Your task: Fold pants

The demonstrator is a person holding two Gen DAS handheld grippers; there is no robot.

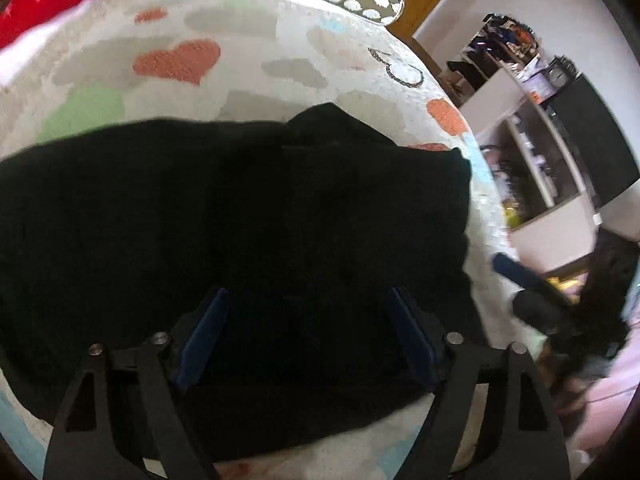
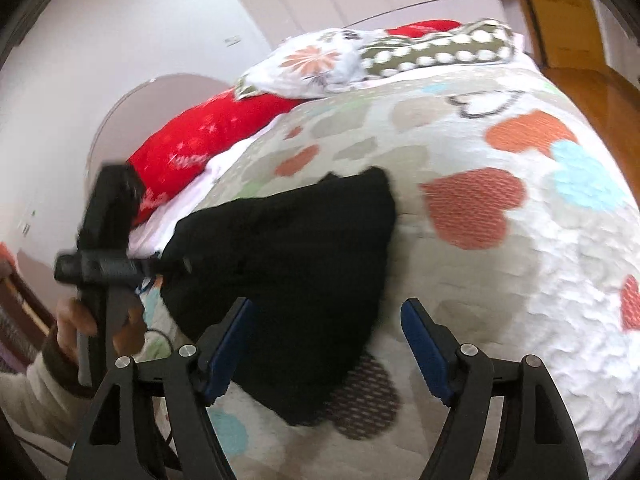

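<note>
Left wrist view: we see the black pants (image 1: 240,240) folded in a heap on the heart-print bedspread (image 1: 248,76). Our left gripper (image 1: 308,332) hangs over the pants, jaws apart, gripping nothing. To the right of the pants our right gripper (image 2: 328,344) stands wide and empty, over their edge.

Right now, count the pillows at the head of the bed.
3, though others may be hidden. The red pillow lies nearest the wall, the floral pillow rests on its far end, and the olive dotted pillow sits beside the floral one, towards the door.
</note>
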